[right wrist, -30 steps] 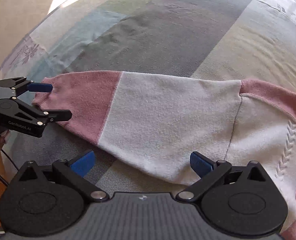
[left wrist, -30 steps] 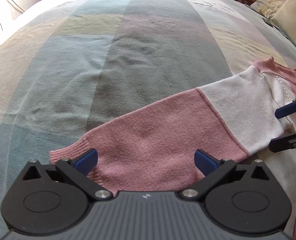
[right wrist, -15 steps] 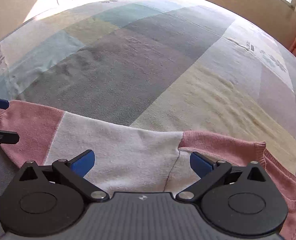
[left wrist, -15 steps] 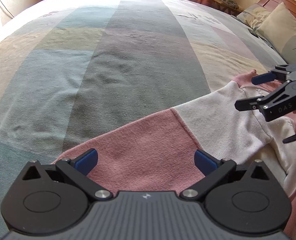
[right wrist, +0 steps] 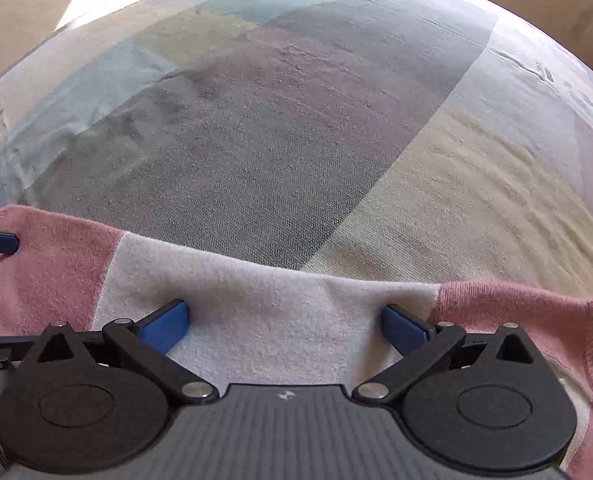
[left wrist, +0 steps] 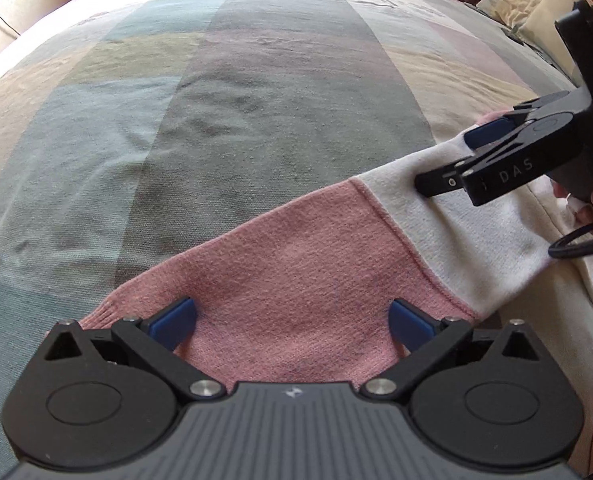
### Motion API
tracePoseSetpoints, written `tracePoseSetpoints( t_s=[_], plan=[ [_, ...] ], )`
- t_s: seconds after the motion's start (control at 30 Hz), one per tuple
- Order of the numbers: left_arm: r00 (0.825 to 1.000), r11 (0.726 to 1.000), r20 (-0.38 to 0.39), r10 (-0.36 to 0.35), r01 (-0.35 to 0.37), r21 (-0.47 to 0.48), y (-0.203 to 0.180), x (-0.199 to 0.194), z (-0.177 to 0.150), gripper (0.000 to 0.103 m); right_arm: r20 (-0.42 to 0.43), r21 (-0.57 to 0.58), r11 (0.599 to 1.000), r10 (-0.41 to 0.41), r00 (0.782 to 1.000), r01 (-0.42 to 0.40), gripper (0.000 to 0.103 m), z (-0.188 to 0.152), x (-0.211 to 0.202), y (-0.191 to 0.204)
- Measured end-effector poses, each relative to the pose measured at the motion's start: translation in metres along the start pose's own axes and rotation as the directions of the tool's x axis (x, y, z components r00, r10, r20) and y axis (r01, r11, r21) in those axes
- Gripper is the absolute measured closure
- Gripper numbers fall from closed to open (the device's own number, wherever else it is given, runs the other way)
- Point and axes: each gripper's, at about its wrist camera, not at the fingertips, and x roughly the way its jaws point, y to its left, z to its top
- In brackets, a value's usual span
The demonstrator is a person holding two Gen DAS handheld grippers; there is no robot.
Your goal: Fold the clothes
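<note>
Sweater (left wrist: 296,292) lies on the bed (left wrist: 256,120), its sleeve stretched flat with the pink cuff end farthest from the body. The left hand-held gripper (left wrist: 292,320) straddles the pink part, jaws spread; the right hand-held gripper (right wrist: 284,322) straddles the white part nearer the shoulder, also spread. The sleeve fold seems in hand: both must clamp cloth before lifting toward the body.

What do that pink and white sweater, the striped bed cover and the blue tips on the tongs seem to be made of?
The sweater looks like soft knitted yarn, wool or acrylic: fuzzy matte surface, ribbed cuff. The bed cover looks like woven cotton, with a visible coarse weave and light wrinkles. The blue pads on the left tongs seem rubber or soft plastic, smooth and matte; the arms look like hard black plastic.
</note>
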Motion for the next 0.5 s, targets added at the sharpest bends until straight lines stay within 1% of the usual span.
tracePoseSetpoints(
  t_s=[0.1,0.17,0.3,0.43,0.5],
  plan=[
    [1.0,1.0,0.009,-0.006,0.006,-0.023,0.003,-0.006,0.003,0.001,0.006,0.017,1.0,0.009,1.0,-0.009,0.0,0.013,0.002,-0.005],
    [1.0,0.999,0.024,-0.02,0.021,-0.036,0.004,-0.012,0.004,0.001,0.005,0.023,1.0,0.012,1.0,-0.012,0.0,0.014,-0.01,-0.009],
    [1.0,1.0,0.002,-0.004,0.004,-0.023,0.003,-0.011,-0.002,0.001,0.034,0.022,0.999,-0.036,0.999,0.035,0.0,-0.005,-0.05,-0.016],
    [1.0,0.999,-0.016,0.027,-0.027,-0.028,0.006,-0.009,-0.006,0.001,-0.004,0.052,0.996,-0.068,0.998,0.068,0.0,-0.031,-0.046,-0.022],
    [0.999,0.999,-0.026,0.042,-0.043,-0.03,0.008,-0.009,-0.008,0.001,-0.006,0.099,0.994,-0.053,0.999,0.053,0.0,-0.032,-0.025,-0.027]
  ],
)
